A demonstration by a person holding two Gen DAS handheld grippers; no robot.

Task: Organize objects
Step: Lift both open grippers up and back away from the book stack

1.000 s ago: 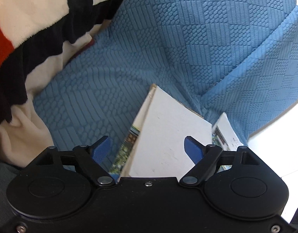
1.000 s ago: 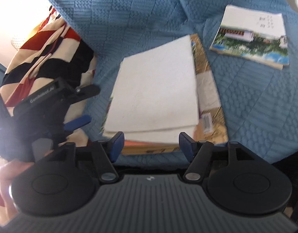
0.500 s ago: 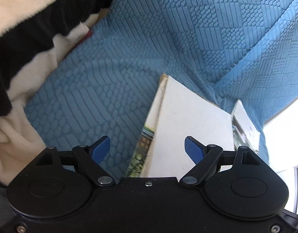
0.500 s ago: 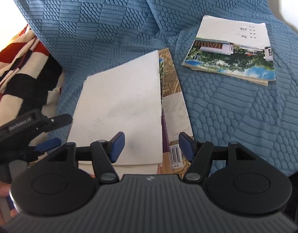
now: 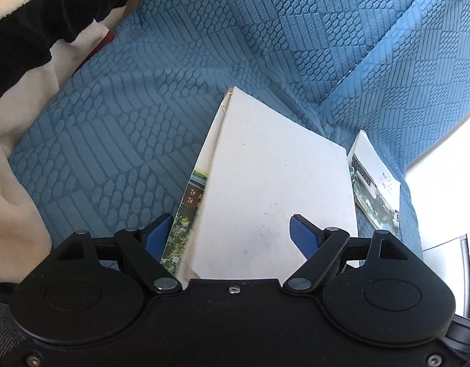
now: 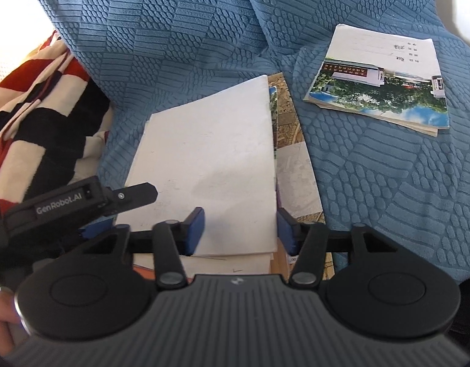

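A stack of books lies on the blue sofa cover (image 6: 186, 30), topped by a white-covered book (image 6: 210, 159) (image 5: 274, 189). A photo-cover booklet (image 6: 378, 82) (image 5: 375, 186) lies apart to its right. My right gripper (image 6: 239, 229) hangs over the stack's near end with its jaws closing. Its left pad is above the white cover and its right pad is beside that book's right edge, with no visible pinch. My left gripper (image 5: 230, 232) (image 6: 124, 211) stands open, straddling the stack's near left corner, the white book between its pads.
A red, black and cream striped blanket (image 6: 36, 116) (image 5: 36, 9) is bunched at the left of the stack. The sofa backrest rises behind. A white floor (image 5: 442, 165) shows past the cushion's right edge. A hand (image 6: 2, 330) holds the left gripper.
Both grippers have sunk closer to the stack. The right jaws have narrowed around the white book's near right part. The left jaws kept their width.
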